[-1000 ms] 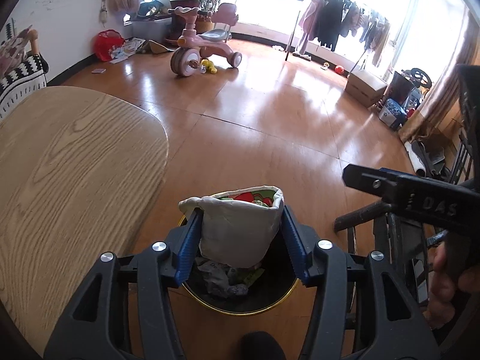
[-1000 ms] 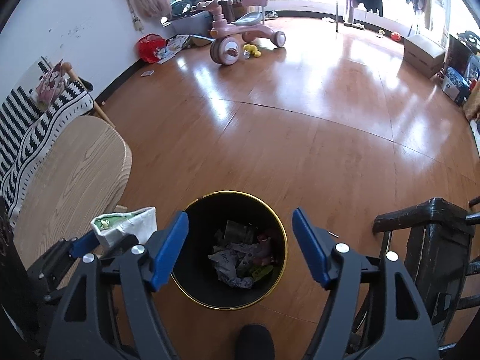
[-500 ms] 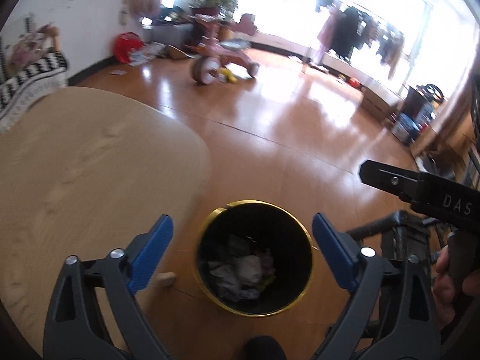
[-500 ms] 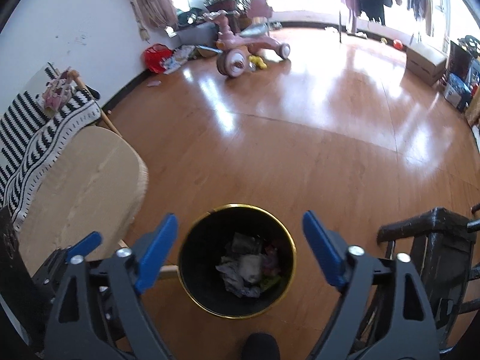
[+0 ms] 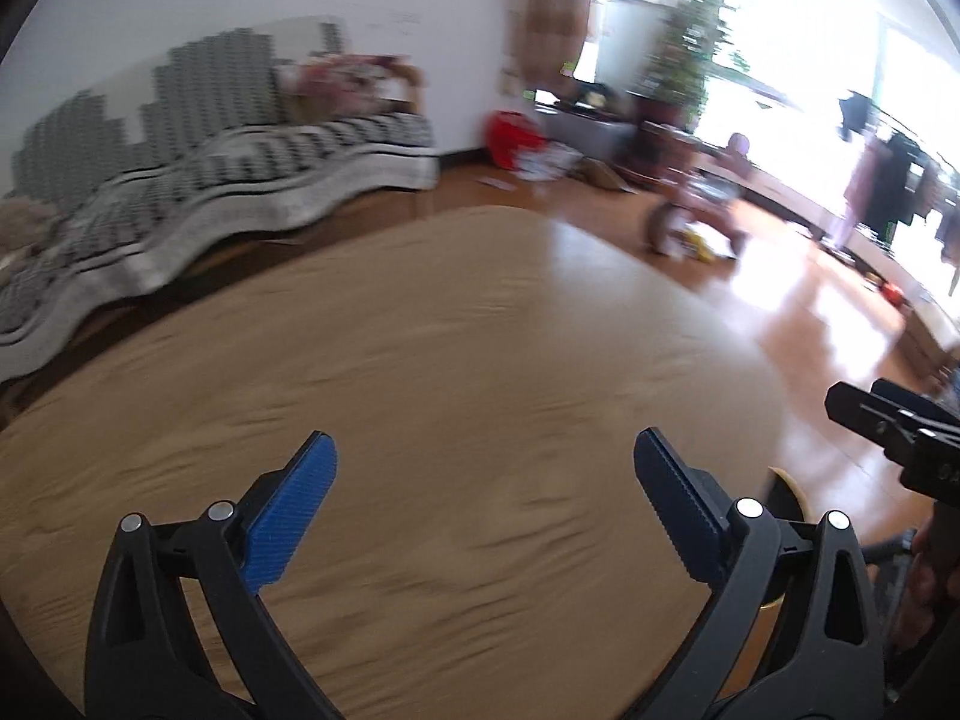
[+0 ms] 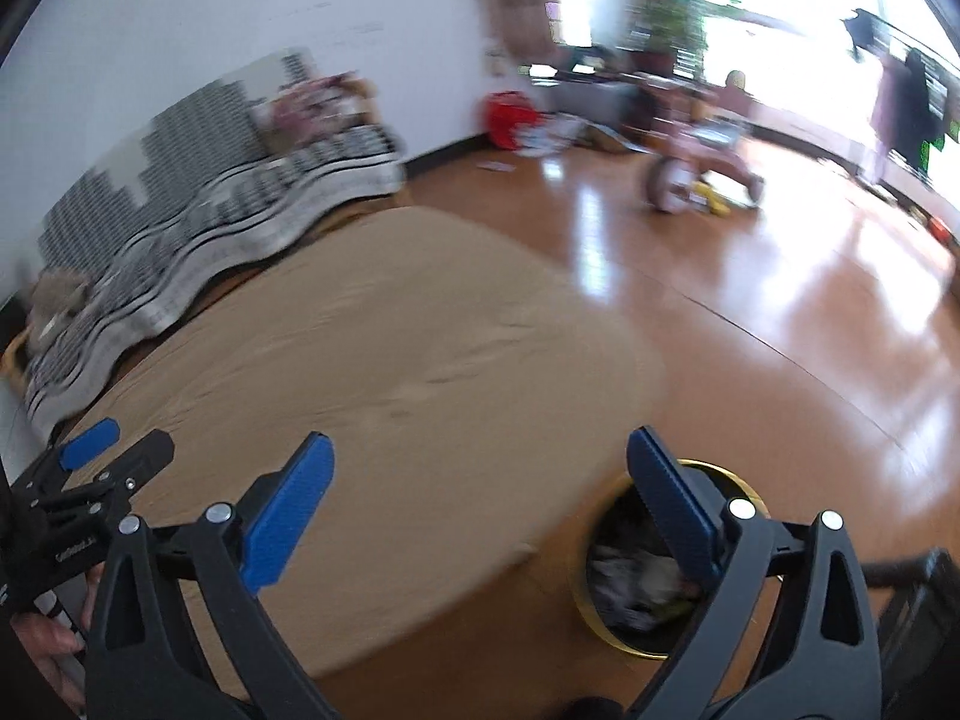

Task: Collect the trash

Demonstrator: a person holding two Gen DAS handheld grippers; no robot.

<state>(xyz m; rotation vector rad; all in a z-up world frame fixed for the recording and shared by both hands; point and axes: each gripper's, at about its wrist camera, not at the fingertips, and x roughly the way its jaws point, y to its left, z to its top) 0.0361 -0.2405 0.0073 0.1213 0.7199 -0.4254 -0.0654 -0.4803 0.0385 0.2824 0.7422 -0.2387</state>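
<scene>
Trash (image 6: 636,591) lies crumpled inside the black bin (image 6: 606,630) with the gold rim, which stands on the wooden floor (image 6: 780,276) just beside the edge of the round wooden table (image 6: 390,360). In my right wrist view the bin is partly behind my right finger, and I see grey and white paper in it, with something green; the picture is blurred, so I cannot tell more about these pieces.

My right gripper (image 6: 480,480) has its jaws spread wide. They have just been opening, and nothing is between the blue pads (image 6: 288,510); below the gap I see only the table top and the bin.

My left gripper (image 5: 483,492) is also released. Its jaws have just been opening too, and the space between them is empty, with only the bare wood grain of the table under it. In this view only a small piece of the gold rim shows at the right, behind my right finger.

Each gripper shows in the other's view: the left one at the left edge of the right view, with a hand (image 6: 42,642) on its handle, and the right one at the right edge of the left view.

Behind the table there is a sofa with a striped black and white cover (image 5: 210,180), and farther away a pink tricycle (image 6: 702,168) stands on the shiny floor near the bright windows.
</scene>
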